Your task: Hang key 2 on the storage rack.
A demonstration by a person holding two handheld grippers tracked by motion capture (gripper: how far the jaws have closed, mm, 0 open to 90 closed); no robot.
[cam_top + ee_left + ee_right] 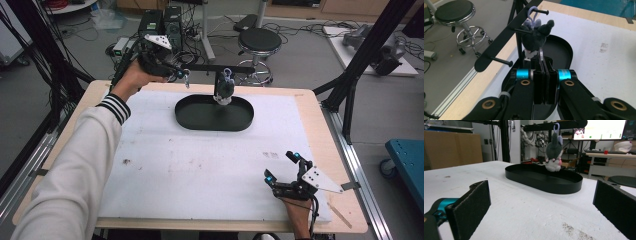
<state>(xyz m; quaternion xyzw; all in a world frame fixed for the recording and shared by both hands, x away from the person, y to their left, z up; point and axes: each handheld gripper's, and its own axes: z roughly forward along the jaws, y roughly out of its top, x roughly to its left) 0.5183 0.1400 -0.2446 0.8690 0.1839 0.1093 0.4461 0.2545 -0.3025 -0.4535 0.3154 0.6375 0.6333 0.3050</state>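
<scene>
A grey and white plush toy (224,89) (535,37) (554,152) hangs by a purple hook from a peg of the black bar (205,67) (499,47). The bar stands over a black oval tray (200,125) (567,50) (544,183). My left gripper (184,75) (544,67) is raised at the bar's left end, just left of the toy. It is shut on a small metal ring (540,53) that sticks up between its pads. My right gripper (282,166) (543,197) rests open on the mat at the front right, with nothing between its jaws.
A white foam mat (200,165) covers most of the wooden table (325,150). A black stool (259,41) (454,11) stands behind the table's far edge. Black frame posts (365,55) rise at both sides, and a blue cart (407,160) stands at the right.
</scene>
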